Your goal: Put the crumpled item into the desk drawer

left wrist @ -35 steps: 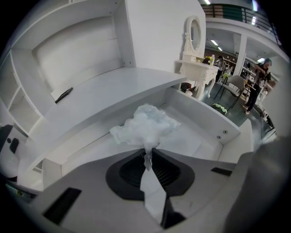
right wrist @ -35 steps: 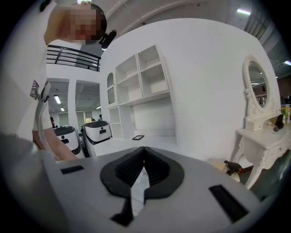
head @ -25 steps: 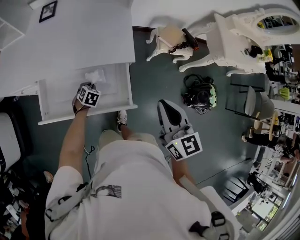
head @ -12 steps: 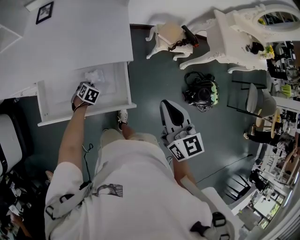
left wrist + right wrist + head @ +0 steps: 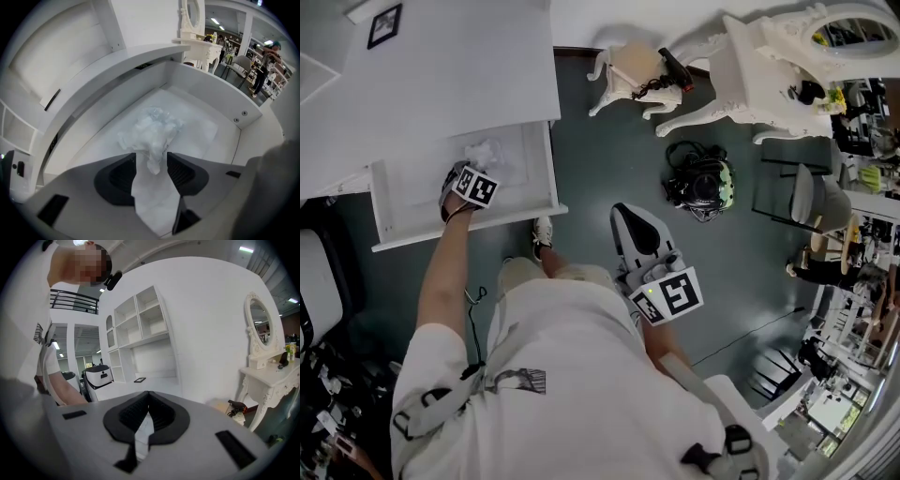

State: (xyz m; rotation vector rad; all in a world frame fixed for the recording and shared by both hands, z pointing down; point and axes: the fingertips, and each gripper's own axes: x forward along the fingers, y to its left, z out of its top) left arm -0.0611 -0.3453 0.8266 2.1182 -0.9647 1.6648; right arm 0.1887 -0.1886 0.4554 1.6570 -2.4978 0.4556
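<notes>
Left gripper [image 5: 151,164] jaws just opened, pads clear. Crumpled item [image 5: 152,131] lies on the drawer [image 5: 213,96] floor, dead ahead toward its back edge, tail trailing between the jaws. Right gripper [image 5: 146,409] jaws closed (empty, well apart).

No legible text, numbers or brand marks are visible. The left marker cube [image 5: 475,187] and right marker cube [image 5: 668,295] carry only black-and-white square patterns.

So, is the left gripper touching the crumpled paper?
Apart. Left gripper view: the left gripper, jaws just opened, shows gaps either side of the crumpled paper.
</notes>
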